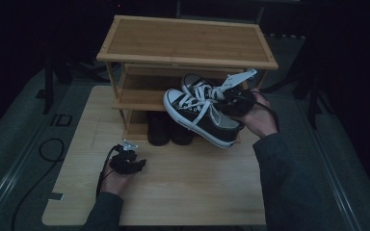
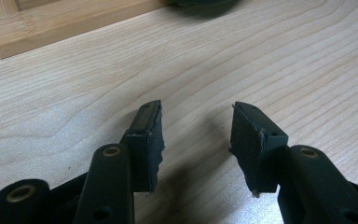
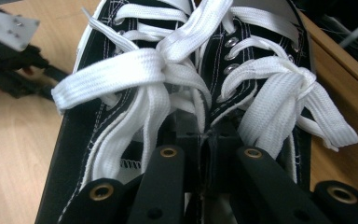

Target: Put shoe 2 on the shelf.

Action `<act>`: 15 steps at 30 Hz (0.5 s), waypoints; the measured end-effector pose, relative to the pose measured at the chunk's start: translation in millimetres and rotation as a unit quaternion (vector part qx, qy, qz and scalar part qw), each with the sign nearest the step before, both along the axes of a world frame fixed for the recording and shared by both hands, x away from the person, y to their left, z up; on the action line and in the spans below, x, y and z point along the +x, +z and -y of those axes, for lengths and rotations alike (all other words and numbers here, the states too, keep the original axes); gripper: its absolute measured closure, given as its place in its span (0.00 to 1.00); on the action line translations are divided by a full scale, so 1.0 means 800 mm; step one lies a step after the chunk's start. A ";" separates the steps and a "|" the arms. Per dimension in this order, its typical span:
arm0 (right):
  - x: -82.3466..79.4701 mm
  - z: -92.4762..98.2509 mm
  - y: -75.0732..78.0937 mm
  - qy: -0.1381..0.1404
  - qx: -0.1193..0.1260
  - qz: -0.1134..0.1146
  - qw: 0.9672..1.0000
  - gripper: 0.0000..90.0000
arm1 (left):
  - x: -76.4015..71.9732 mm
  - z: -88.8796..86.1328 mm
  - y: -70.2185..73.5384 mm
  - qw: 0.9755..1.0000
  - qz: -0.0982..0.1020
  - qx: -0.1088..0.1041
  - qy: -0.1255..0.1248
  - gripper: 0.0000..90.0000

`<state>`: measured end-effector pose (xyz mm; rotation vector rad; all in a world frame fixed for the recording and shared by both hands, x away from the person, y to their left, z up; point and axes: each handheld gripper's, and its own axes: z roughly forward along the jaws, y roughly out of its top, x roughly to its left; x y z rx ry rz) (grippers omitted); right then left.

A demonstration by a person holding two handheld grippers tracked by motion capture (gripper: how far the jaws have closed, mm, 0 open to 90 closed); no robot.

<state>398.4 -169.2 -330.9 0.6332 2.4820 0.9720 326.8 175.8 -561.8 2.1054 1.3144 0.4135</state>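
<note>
The room is sitting in near darkness, and only the pale wooden table [image 1: 183, 192] with its flowing grain is catching any light. At its far end a bamboo shoe rack [image 1: 188, 41] is standing, slatted and boxy, with a dark pair of boots [image 1: 169, 129] tucked on its lowest shelf.

The right gripper [image 3: 208, 140] is hanging in the air just in front of the rack's middle shelf, the hand beneath it turned palm up and the sleeve running back toward the near edge. Its jaws are pressed together, pinching the inner edges of a pair of black canvas sneakers [image 1: 202, 113] where the two shoes meet. The sneakers are stretching away from the jaws toward the rack, toes pointing left and slightly up, with white rubber toe caps, white stitching, metal eyelets and flat woven white laces [image 3: 135, 74] tied in loose bows right above the jaws.

The left gripper [image 2: 196, 135] is resting low on the bare tabletop, well apart from the shoes, hand curled around its body. Its jaws are standing spread, the ragged black pads [image 2: 149, 140] holding nothing but wood grain between them, with the rack's base rail [image 2: 70, 21] lying just ahead of them.
</note>
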 end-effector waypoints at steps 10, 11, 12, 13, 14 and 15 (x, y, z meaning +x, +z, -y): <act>0.010 -0.007 -0.002 -0.051 0.005 -0.001 0.999 0.95 | 0.000 -0.001 0.000 1.000 -0.001 -0.002 0.000 0.60; 0.010 -0.007 -0.002 -0.051 0.005 -0.001 0.999 0.95 | 0.000 -0.001 0.000 1.000 -0.001 -0.002 0.000 0.60; 0.011 -0.009 -0.002 -0.058 0.007 -0.001 0.998 0.95 | 0.000 -0.001 0.000 1.000 -0.002 -0.002 0.000 0.60; 0.011 -0.009 -0.002 -0.058 0.007 -0.001 0.998 0.95 | 0.000 -0.001 0.000 1.000 -0.002 -0.002 0.000 0.60; 0.012 -0.011 -0.002 -0.065 0.010 0.001 0.998 0.95 | 0.000 -0.001 0.000 1.000 -0.002 -0.003 0.001 0.60; 0.012 -0.011 -0.002 -0.065 0.010 0.001 0.998 0.95 | 0.000 -0.001 0.000 1.000 -0.002 -0.003 0.001 0.60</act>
